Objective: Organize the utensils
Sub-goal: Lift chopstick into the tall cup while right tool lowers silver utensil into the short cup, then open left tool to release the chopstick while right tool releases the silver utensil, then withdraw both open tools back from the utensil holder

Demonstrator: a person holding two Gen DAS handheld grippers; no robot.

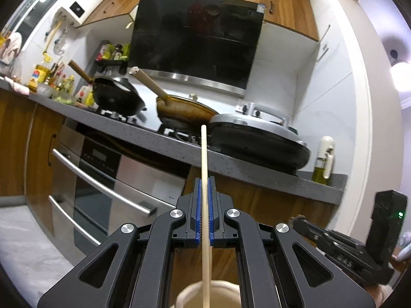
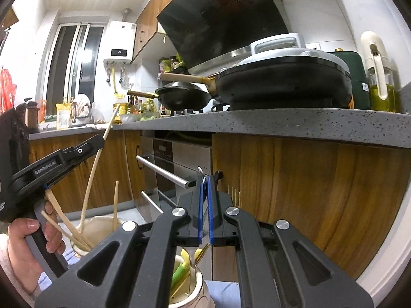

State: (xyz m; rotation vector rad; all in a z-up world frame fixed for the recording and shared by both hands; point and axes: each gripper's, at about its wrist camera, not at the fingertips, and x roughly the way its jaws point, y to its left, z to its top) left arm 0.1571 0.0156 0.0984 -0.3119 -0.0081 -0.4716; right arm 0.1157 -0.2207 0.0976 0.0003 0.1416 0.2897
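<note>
- chopstick (image 1: 204, 159) was pinched in the left gripper (image 1: 204, 179), jaws closed tight on it, tip sticking out toward the counter (image 1: 164, 143)
- its lower end ran down toward a cream cup (image 1: 205, 292) right under the gripper
- side view showed that cup (image 2: 99, 228) with a few more wooden sticks (image 2: 116, 202) leaning in it, and the person's hand (image 2: 28, 246) on the left gripper's handle
- right gripper (image 2: 204, 179) was closed too, blue pads nearly together, with some small metal thing (image 2: 201, 171) poking out at the tips, couldn't tell what it was
- second cup (image 2: 190, 287) sat below the right gripper, holding a green utensil (image 2: 179, 274) and a yellow one (image 2: 185, 255)
- both grippers pointed at the stove side, pans (image 1: 115, 97) up on the counter
</note>
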